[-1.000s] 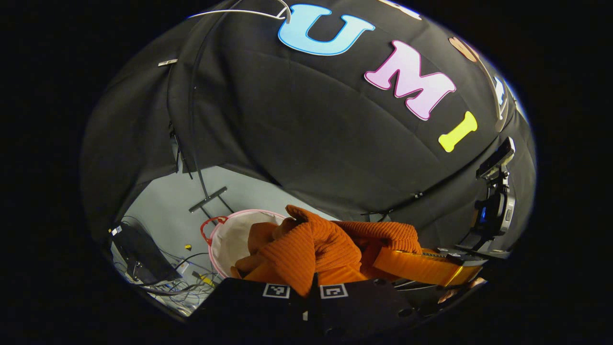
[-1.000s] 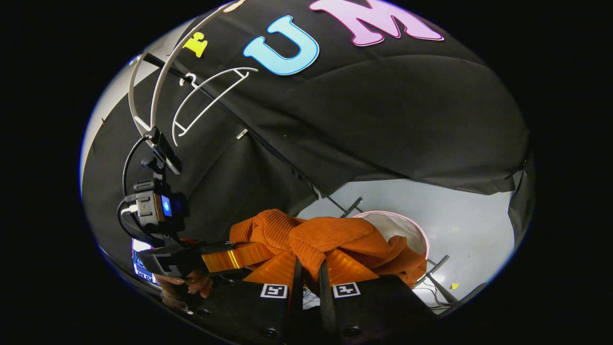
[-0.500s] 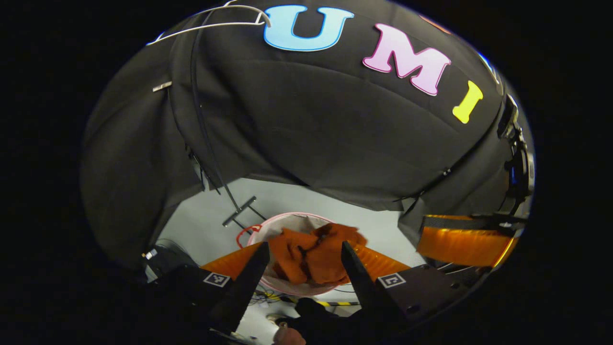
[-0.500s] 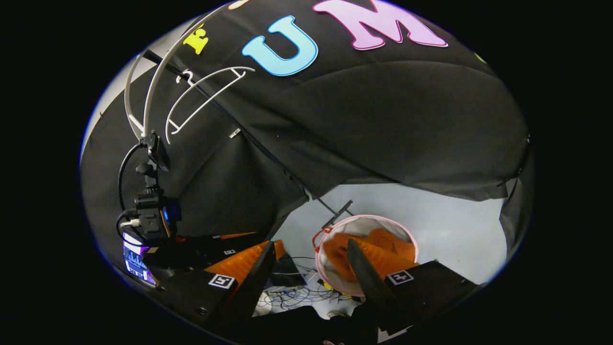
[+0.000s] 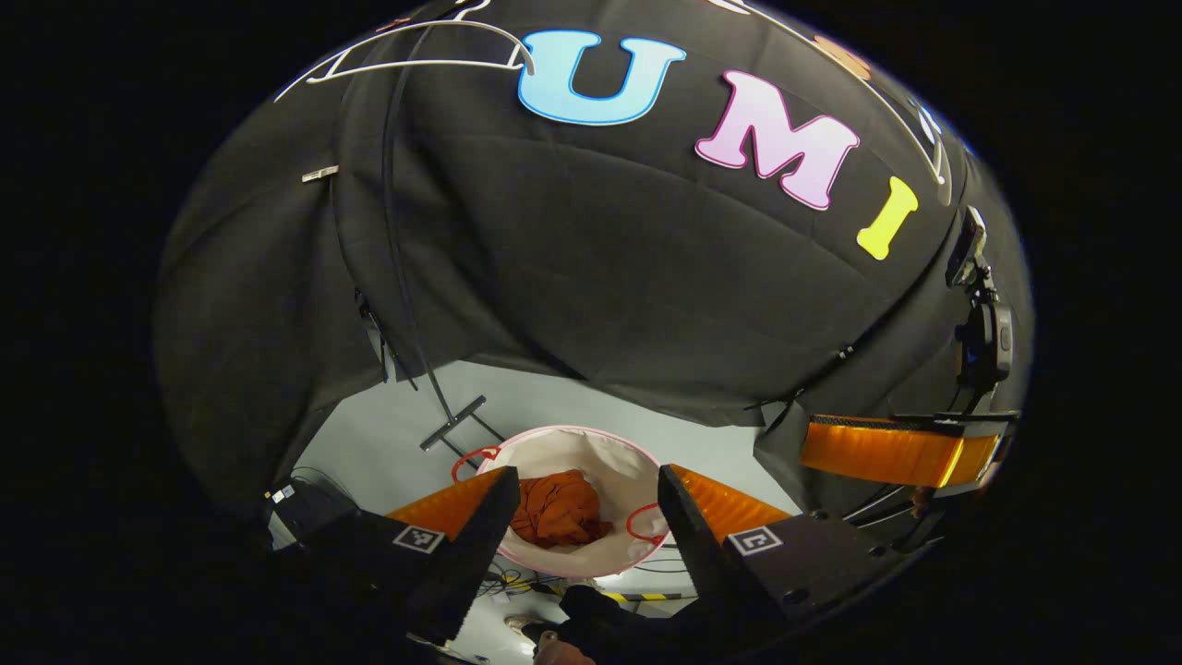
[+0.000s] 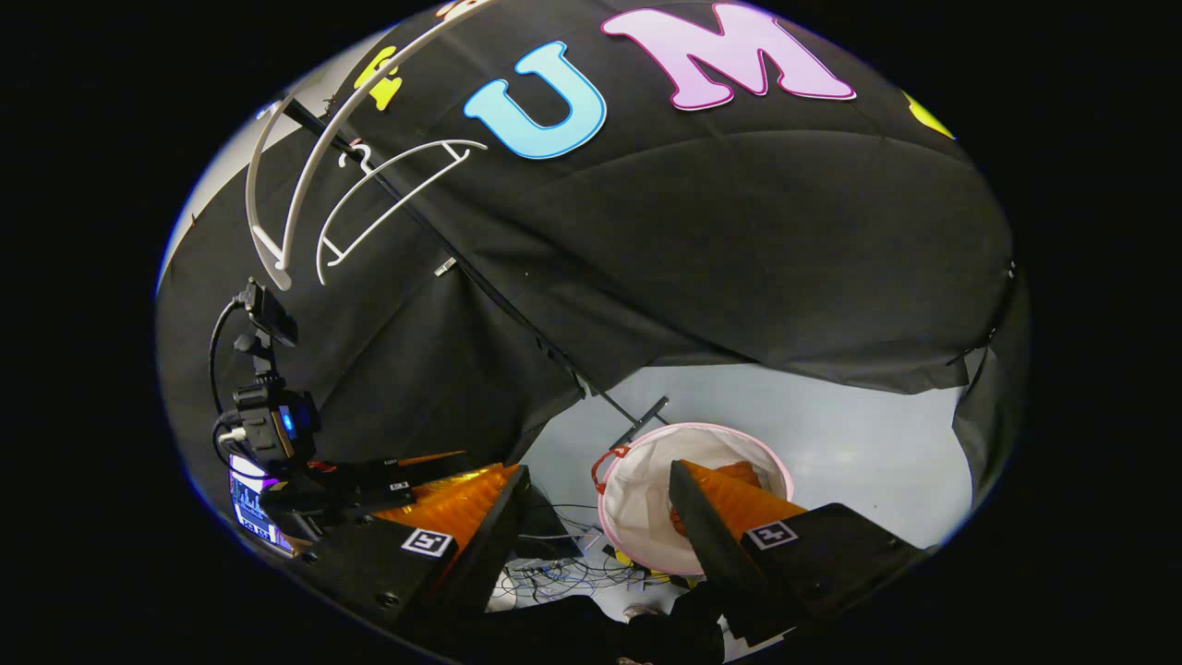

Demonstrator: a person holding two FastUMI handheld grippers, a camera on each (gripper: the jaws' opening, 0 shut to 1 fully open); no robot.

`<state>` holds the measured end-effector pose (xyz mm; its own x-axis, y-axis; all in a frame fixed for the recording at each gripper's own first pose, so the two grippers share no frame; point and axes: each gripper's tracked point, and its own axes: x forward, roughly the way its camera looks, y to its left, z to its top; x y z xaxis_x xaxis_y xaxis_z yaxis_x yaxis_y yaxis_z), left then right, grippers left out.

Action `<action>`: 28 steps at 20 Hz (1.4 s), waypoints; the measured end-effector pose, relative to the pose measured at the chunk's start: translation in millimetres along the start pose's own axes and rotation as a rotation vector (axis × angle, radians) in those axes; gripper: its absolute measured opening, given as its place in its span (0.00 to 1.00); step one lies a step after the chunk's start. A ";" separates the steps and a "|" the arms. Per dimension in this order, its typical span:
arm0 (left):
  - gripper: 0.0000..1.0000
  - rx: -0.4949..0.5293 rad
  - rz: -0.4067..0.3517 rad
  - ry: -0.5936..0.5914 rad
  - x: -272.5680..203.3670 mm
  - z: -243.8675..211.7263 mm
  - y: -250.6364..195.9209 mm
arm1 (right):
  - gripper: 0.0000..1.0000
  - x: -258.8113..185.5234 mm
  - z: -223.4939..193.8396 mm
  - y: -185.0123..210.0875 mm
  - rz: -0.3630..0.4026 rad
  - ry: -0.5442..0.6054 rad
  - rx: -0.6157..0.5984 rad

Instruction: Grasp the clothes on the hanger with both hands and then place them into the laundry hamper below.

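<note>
With the orange garment [image 5: 559,508] lying bunched at the bottom of the laundry hamper [image 5: 628,462], the placing step looks finished, and what remains, by my judgement, is only to draw both tools up and away from the hamper without catching its rim or handles.

Going from left to right in the left gripper view: left of the hamper sits a tangle of cables and a dark box [image 5: 305,503] on the pale floor; the left gripper [image 5: 580,517] hangs above the hamper with its fingers spread wide and nothing between them, the garment showing through the gap far below. The hamper is a round, pale, pink-rimmed tub with red loop handles [image 5: 471,457], and holds the garment alone. Right of the hamper, higher up, the other tool's finger shows as a bar near the booth wall.

In the right gripper view the bare white hanger [image 6: 388,199] hangs well above and left of the hamper. The right gripper [image 6: 596,522] is also spread apart and empty, above the hamper's near rim, one finger hiding most of the garment.
</note>
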<state>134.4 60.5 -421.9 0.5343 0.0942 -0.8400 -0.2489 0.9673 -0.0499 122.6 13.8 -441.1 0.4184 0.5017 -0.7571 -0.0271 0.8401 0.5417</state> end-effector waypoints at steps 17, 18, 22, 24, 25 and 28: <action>0.95 0.018 -0.115 -0.174 -127.2 -8.5 8.7 | 0.99 -63.3 -32.5 92.5 -0.020 -0.182 -0.023; 0.95 0.033 -0.129 -0.189 -137.9 -8.7 10.2 | 0.99 -70.4 -37.3 100.9 -0.024 -0.202 -0.028; 0.95 0.082 -0.192 -0.242 -180.3 -10.3 12.9 | 0.99 -99.6 -55.3 129.0 -0.058 -0.284 -0.049; 0.95 0.109 -0.217 -0.275 -204.3 -10.7 13.9 | 0.99 -116.6 -61.7 142.4 -0.073 -0.330 -0.054; 0.95 0.123 -0.227 -0.296 -218.0 -11.0 12.8 | 0.99 -125.6 -62.3 147.8 -0.084 -0.359 -0.062; 0.95 0.168 -0.270 -0.387 -258.2 -5.3 6.8 | 0.99 -165.5 -53.4 168.6 -0.109 -0.484 -0.113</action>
<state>-9.6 41.5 -208.3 0.8300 -0.1151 -0.5458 0.0564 0.9908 -0.1233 0.3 83.4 -244.0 0.7963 0.2796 -0.5363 -0.0469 0.9126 0.4061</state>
